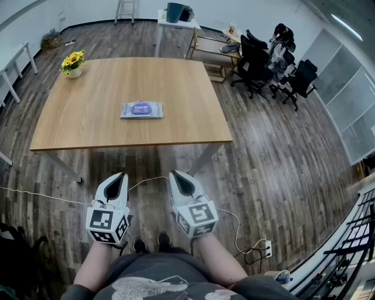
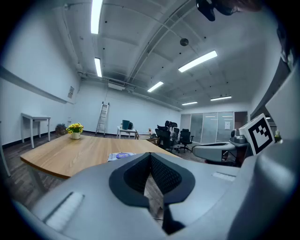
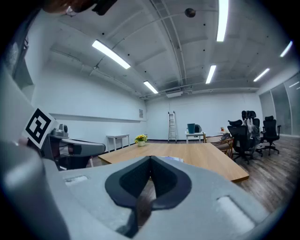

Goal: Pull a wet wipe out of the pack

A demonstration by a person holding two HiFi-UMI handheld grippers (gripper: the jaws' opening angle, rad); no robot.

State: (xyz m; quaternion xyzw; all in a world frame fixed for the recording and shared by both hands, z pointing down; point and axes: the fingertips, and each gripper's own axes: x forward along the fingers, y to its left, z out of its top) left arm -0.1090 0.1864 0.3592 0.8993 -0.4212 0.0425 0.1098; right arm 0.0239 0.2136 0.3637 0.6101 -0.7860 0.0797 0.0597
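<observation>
A flat wet wipe pack [image 1: 142, 109] with a purple label lies near the middle of the wooden table [image 1: 88, 117]. Both grippers hang over the floor in front of the table's near edge, well short of the pack. My left gripper [image 1: 122, 175] is shut with nothing between its jaws. My right gripper [image 1: 174, 174] is shut and empty too. In the left gripper view the pack [image 2: 120, 155] peeks over the closed jaws [image 2: 150, 154]. In the right gripper view the pack [image 3: 172, 159] shows just above the closed jaws [image 3: 150, 158].
A pot of yellow flowers [image 1: 73, 63] stands at the table's far left corner. Office chairs [image 1: 266, 61] cluster at the right, a small desk [image 1: 176, 22] and a ladder [image 1: 125, 10] at the back. A cable [image 1: 35, 194] runs across the floor to a power strip [image 1: 267, 249].
</observation>
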